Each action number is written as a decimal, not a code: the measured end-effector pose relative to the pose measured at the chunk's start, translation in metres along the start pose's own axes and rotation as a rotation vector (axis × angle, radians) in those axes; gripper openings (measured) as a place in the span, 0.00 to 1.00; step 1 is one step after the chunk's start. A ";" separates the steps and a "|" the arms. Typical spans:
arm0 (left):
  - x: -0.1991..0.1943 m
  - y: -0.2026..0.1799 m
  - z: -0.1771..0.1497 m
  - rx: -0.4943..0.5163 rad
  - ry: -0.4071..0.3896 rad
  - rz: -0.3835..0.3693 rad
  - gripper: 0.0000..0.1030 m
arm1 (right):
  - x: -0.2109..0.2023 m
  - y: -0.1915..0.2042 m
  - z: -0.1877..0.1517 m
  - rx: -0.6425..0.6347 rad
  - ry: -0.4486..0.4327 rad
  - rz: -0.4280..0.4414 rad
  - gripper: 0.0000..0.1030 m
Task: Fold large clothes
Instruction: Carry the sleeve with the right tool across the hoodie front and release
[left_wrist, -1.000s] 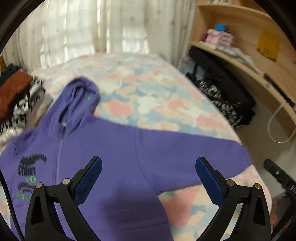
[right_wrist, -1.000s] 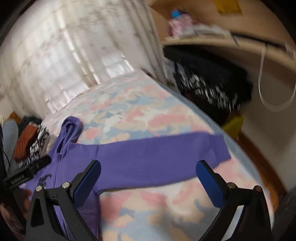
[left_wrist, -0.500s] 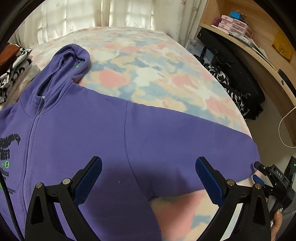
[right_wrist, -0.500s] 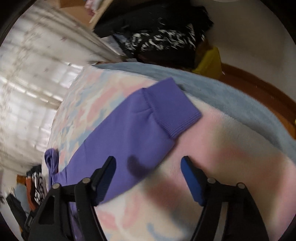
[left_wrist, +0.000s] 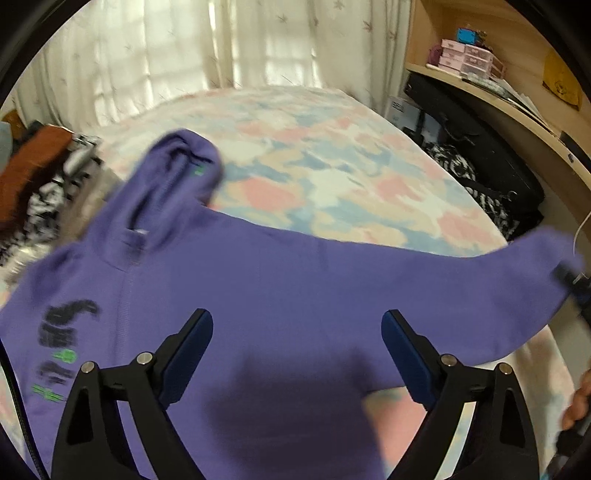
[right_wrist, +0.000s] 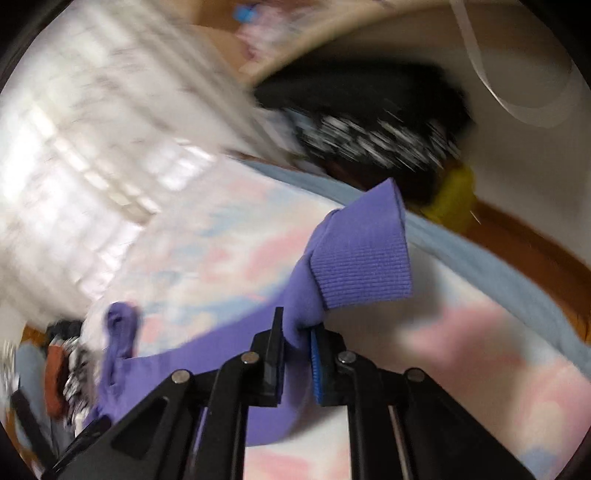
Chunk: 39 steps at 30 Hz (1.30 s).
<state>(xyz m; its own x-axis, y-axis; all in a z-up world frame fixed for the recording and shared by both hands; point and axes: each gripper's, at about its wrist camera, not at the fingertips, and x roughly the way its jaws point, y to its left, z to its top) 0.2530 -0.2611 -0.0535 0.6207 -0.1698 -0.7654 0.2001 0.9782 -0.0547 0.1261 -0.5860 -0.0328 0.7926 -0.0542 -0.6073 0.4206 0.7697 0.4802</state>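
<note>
- Right gripper, low centre: jaws just closed, sleeve pinched behind the cuff.
- Left gripper, lower frame: jaws spread, slightly narrowed, nothing gripped.
- Hoodie spread on bed, hood at upper left.

Hoodie — soft matt purple knit; cuff finely ribbed. Bed cover: fleecy matt cloth, pastel blotches. Left tool: matt black plastic arms, bright metal rivets, blue textured pads. Right tool — same make. Shelf: pale smooth wood. Curtain: thin sheer cloth.
</note>
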 end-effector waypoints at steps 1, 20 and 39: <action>-0.006 0.008 0.001 0.001 -0.009 0.007 0.89 | -0.012 0.028 0.001 -0.056 -0.018 0.050 0.11; -0.039 0.215 -0.070 -0.285 0.020 -0.011 0.89 | 0.092 0.255 -0.211 -0.555 0.492 0.222 0.34; 0.038 0.183 -0.082 -0.343 0.165 -0.350 0.67 | 0.035 0.214 -0.254 -0.453 0.417 0.315 0.46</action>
<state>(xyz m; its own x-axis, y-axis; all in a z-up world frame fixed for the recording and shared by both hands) 0.2510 -0.0790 -0.1452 0.4274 -0.5000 -0.7532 0.0968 0.8537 -0.5118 0.1313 -0.2615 -0.1118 0.5724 0.3953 -0.7184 -0.1001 0.9033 0.4173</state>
